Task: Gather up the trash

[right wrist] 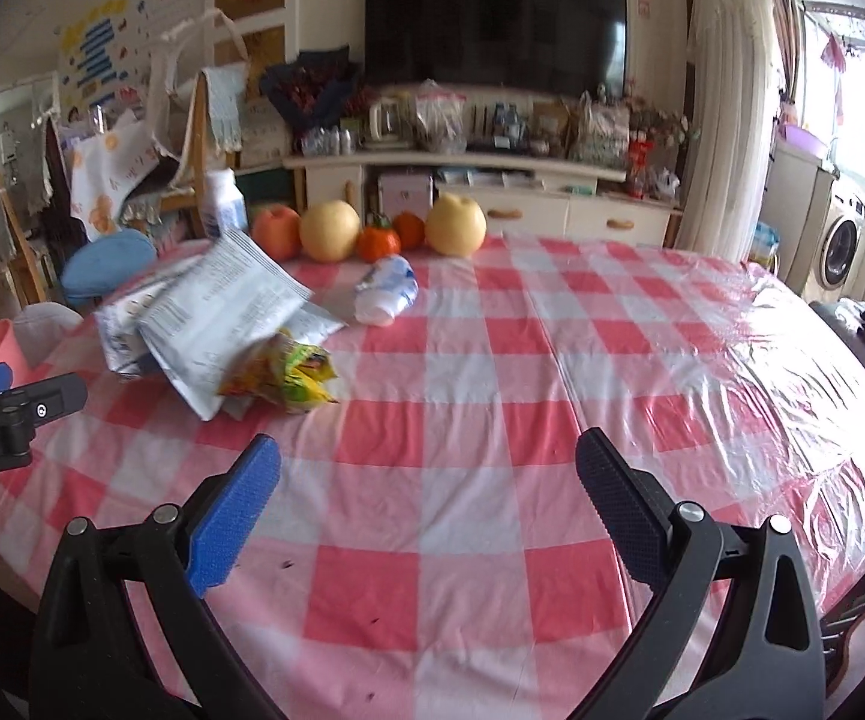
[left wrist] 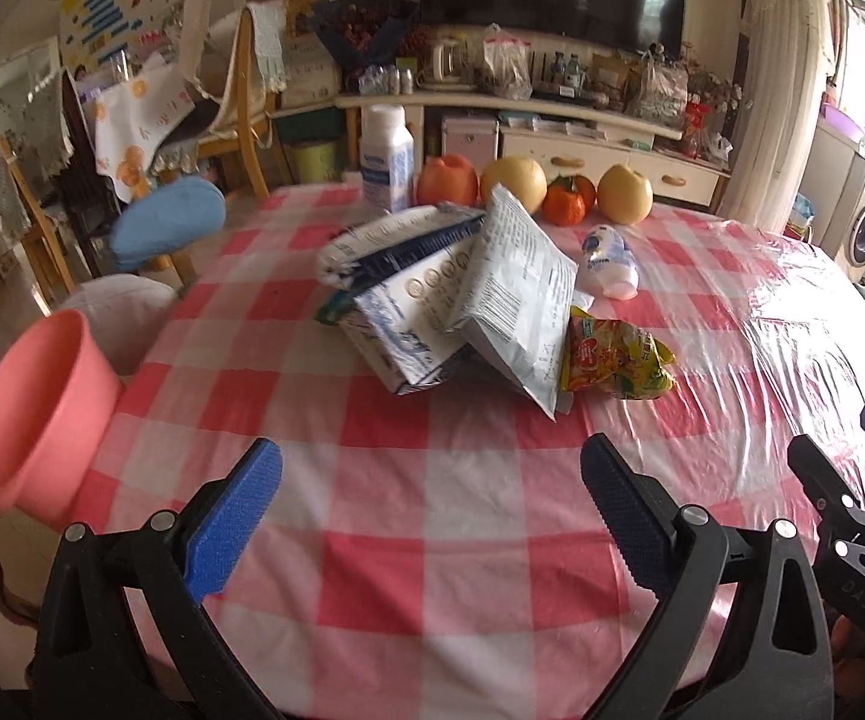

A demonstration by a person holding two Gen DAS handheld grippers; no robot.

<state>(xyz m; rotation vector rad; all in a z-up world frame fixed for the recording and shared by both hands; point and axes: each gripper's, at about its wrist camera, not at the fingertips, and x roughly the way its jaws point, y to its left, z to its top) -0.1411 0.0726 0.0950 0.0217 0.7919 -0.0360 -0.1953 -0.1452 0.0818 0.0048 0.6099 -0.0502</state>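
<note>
A heap of trash lies mid-table: a white printed pouch (left wrist: 519, 282) (right wrist: 216, 318), a crumpled milk carton (left wrist: 408, 324), a yellow snack wrapper (left wrist: 618, 360) (right wrist: 288, 372) and a small white bottle on its side (left wrist: 609, 261) (right wrist: 387, 291). A pink bin (left wrist: 42, 414) stands at the table's left edge. My left gripper (left wrist: 432, 498) hovers open over the checked cloth, short of the heap. My right gripper (right wrist: 429, 495) is open too, to the right of the heap, with nothing between its fingers.
A white upright bottle (left wrist: 386, 159), an apple (left wrist: 447, 180), two pears (left wrist: 519, 180) and tangerines (left wrist: 564, 201) line the far table edge (right wrist: 612, 246). Chairs (left wrist: 240, 114) stand to the left, a TV cabinet (left wrist: 582, 138) behind. Plastic film covers the cloth at the right.
</note>
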